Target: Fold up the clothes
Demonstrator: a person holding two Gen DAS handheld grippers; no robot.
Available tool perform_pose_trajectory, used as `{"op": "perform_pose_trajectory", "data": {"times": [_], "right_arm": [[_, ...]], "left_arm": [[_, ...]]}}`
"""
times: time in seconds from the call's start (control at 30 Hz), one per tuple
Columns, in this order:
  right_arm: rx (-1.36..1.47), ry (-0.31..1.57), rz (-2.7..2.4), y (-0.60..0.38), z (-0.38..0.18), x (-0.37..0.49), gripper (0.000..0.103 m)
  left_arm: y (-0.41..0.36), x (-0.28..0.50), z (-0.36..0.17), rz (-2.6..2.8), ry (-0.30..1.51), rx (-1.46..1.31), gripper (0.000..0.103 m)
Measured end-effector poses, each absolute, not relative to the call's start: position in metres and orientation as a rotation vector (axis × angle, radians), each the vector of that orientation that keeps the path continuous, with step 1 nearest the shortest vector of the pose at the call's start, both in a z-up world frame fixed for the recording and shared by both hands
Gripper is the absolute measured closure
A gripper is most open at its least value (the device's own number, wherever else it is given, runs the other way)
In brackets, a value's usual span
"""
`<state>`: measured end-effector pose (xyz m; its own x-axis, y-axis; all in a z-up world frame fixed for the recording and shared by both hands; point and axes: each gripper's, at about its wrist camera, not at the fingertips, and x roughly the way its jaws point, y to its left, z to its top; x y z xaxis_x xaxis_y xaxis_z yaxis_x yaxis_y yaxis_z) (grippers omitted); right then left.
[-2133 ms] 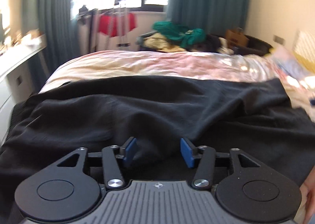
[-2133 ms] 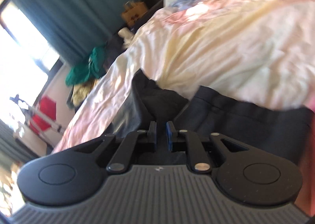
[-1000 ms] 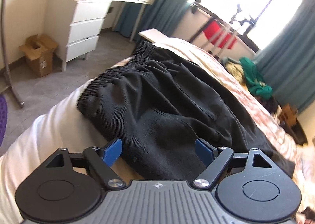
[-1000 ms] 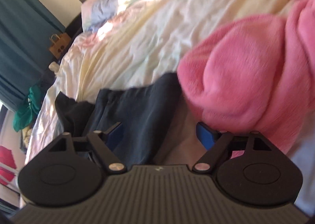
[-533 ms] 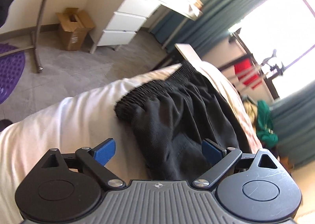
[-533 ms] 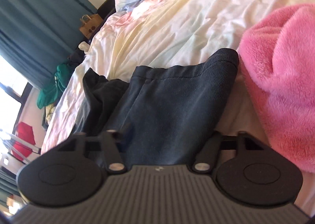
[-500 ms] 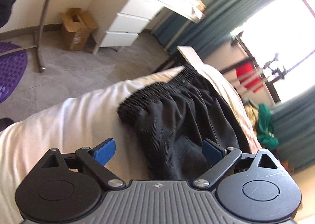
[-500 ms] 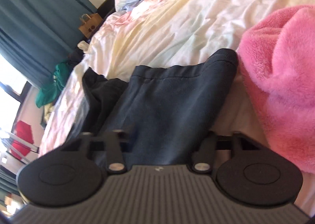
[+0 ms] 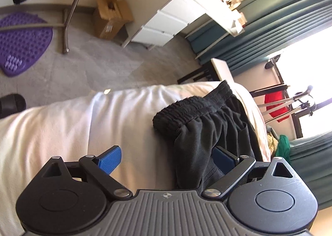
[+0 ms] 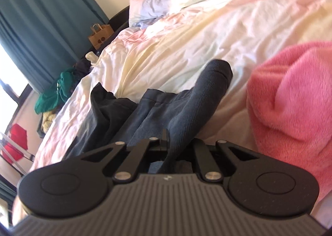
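Now black shorts (image 9: 209, 132) between wide-spread left gripper (image 9: 167, 158), hem pinched in right gripper (image 10: 178, 144).

The shorts (image 9: 209, 123) lie on the bed (image 9: 62, 123), waistband toward the foot. The left gripper (image 9: 166, 160) straddles their near edge; the right gripper (image 10: 178, 142) pinches a fold. A blanket (image 10: 294, 107) lies right of them.

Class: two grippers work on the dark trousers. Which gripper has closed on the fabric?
The right gripper: its fingers pinch the dark trousers. The left gripper stands wide open, blue pads apart.
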<state>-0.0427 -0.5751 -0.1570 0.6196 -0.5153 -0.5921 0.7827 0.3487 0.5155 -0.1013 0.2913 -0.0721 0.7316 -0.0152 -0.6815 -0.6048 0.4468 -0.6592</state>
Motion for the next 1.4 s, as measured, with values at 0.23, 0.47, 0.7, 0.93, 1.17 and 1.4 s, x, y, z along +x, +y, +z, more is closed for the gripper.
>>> {"op": "perform_pose_trajectory", "data": {"times": [0.23,0.47,0.7,0.93,1.17,1.4], "right_arm": [[0.883,0.367,-0.872,-0.576,-0.16,-0.044,0.097],[0.929,0.366,-0.88,-0.578,-0.164,-0.044,0.096],[1.009,0.357,-0.883,-0.586,-0.174,-0.048,0.093],[1.259,0.28,-0.837,-0.601,-0.202,-0.064,0.063],[1.375,0.178,-0.822,-0.603,-0.213,-0.076,0.067],[1.275,0.187,-0.811,-0.6,-0.198,-0.076,0.097]], "left_arm": [[0.302,-0.09,-0.104,0.255,0.75,-1.239,0.016],[0.286,-0.071,-0.11,0.109,0.79,-1.217,0.024],[0.262,-0.037,-0.123,-0.01,0.873,-1.206,0.032],[0.252,-0.022,-0.133,-0.029,0.863,-1.205,0.046],[0.247,-0.018,-0.121,-0.042,0.827,-1.119,0.077],[0.245,-0.006,-0.114,-0.015,0.834,-1.019,0.089]]}}
